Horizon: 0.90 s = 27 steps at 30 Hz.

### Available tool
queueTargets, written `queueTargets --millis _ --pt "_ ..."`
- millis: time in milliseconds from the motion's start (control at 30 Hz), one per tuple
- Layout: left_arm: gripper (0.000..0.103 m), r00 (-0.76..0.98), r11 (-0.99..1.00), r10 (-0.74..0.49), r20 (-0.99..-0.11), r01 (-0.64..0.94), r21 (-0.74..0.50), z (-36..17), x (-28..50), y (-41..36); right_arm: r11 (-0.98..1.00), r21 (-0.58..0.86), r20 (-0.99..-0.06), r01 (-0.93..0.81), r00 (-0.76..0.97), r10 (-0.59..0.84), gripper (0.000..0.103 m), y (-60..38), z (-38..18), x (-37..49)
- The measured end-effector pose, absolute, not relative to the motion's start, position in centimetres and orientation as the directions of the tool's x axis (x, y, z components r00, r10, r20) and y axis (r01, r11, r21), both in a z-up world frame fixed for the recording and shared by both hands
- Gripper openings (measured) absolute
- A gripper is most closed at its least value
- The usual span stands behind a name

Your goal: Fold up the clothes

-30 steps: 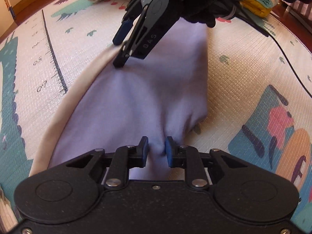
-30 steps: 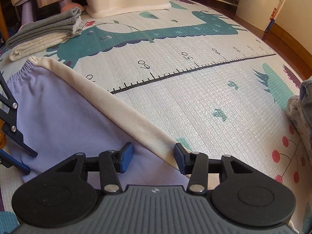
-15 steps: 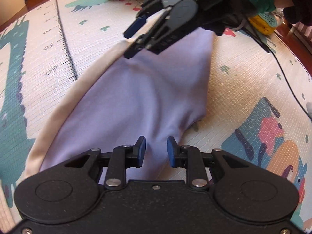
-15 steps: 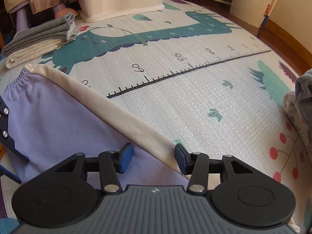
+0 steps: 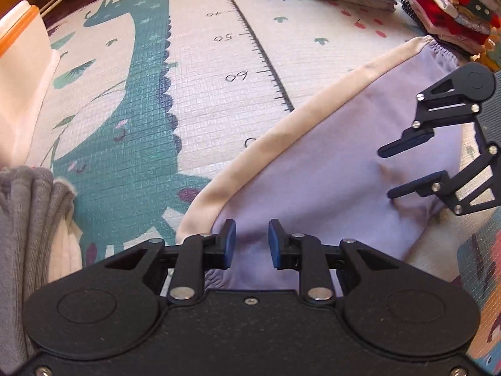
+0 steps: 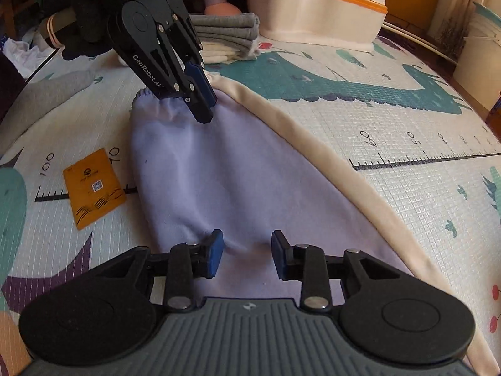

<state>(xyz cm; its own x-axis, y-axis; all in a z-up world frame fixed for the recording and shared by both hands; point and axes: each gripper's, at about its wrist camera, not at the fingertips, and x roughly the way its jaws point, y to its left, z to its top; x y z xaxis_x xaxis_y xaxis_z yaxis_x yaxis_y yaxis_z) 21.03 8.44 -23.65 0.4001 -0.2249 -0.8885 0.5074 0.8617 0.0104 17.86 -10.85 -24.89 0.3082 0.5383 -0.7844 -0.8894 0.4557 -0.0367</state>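
Observation:
A lilac garment (image 5: pixel 328 169) with a cream side stripe (image 5: pixel 281 134) lies flat on the play mat; it also shows in the right wrist view (image 6: pixel 219 181). My left gripper (image 5: pixel 249 244) is open and empty above its gathered cuff end. In the right wrist view the left gripper (image 6: pixel 203 94) hovers over the gathered cuff (image 6: pixel 162 106). My right gripper (image 6: pixel 245 255) is open and empty over the wider end. In the left wrist view the right gripper (image 5: pixel 404 169) is at the right, over the cloth.
A folded grey and cream stack (image 6: pixel 228 37) and a white tub with orange rim (image 6: pixel 316 9) stand behind the cuff. A yellow card (image 6: pixel 94 188) lies left of the garment. Stacks of folded clothes (image 5: pixel 451 9) lie at the mat's far side.
Both grippers have swung to the opposite ends of the garment. The left gripper has opened a little and let the cloth go. The right gripper has stayed open.

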Motion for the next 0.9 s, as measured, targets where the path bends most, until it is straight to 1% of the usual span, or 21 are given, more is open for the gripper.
queueTargets --millis 33,100,133,167,233,333,400,433,467,600,667,700,733,800,900 --pt "0.022 0.396 0.863 -0.216 -0.893 0.505 0.015 -23.9 21.2 8.3 0.467 -0.031 -0.778 -0.884 0.315 0.543 0.034 -10.8 -24.7 18.1" --pt "0.022 0.371 0.868 -0.153 -0.916 0.493 0.055 -24.9 21.5 8.1 0.488 -0.008 -0.766 -0.873 0.319 0.558 0.034 -10.5 -24.7 18.6" --pt "0.022 0.368 0.867 -0.144 -0.919 0.495 0.062 -25.2 21.6 8.1 0.488 -0.029 -0.774 -0.872 0.328 0.541 0.034 -10.1 -24.9 18.7" --pt "0.022 0.37 0.865 -0.15 -0.917 0.498 0.059 -25.1 21.6 8.1 0.48 -0.058 -0.795 -0.875 0.331 0.508 0.035 -9.6 -25.6 18.7" --pt "0.022 0.378 0.868 -0.168 -0.91 0.494 0.045 -24.5 21.3 8.4 0.495 -0.048 -0.797 -0.868 0.331 0.504 0.037 -9.3 -25.9 19.2" --pt "0.022 0.395 0.865 -0.204 -0.896 0.5 0.024 -23.1 20.7 9.1 0.482 -0.049 -0.793 -0.875 0.328 0.513 0.037 -9.7 -24.9 18.9" --pt "0.03 0.404 0.868 -0.224 -0.887 0.496 0.007 -22.1 20.2 9.8 0.477 -0.026 -0.783 -0.879 0.314 0.537 0.037 -10.9 -23.7 18.5" --pt "0.041 0.408 0.872 -0.229 -0.884 0.49 0.0 -21.7 19.9 10.1 0.488 -0.005 -0.777 -0.873 0.31 0.547 0.037 -12.0 -22.8 18.4" --pt "0.044 0.412 0.876 -0.234 -0.881 0.482 -0.007 -21.4 19.7 10.4 0.501 0.012 -0.775 -0.866 0.309 0.552 0.037 -13.1 -22.0 18.3" --pt "0.044 0.405 0.898 -0.237 -0.883 0.439 -0.04 -20.8 18.9 11.2 0.607 -0.008 -0.772 -0.794 0.391 0.501 0.038 -20.4 -19.3 18.4" --pt "0.044 0.397 0.909 -0.237 -0.887 0.413 -0.058 -20.7 18.7 11.5 0.714 -0.064 -0.753 -0.697 0.503 0.424 0.039 -25.4 -18.6 19.4" --pt "0.044 0.389 0.922 -0.24 -0.89 0.379 -0.083 -20.9 18.7 11.9 0.772 -0.073 -0.74 -0.632 0.553 0.382 0.042 -27.7 -18.5 19.9" --pt "0.045 0.38 0.934 -0.244 -0.892 0.34 -0.111 -21.0 18.9 12.3 0.836 -0.053 -0.736 -0.546 0.588 0.337 0.046 -30.4 -18.7 20.6" --pt "0.045 0.367 0.953 -0.246 -0.897 0.259 -0.155 -21.4 19.1 13.1 0.931 0.022 -0.739 -0.365 0.621 0.261 0.046 -35.6 -19.5 22.1" --pt "0.046 0.347 0.966 -0.255 -0.902 0.135 -0.222 -21.9 19.3 14.4 0.972 0.172 -0.755 -0.159 0.613 0.234 0.049 -41.4 -21.2 23.9"
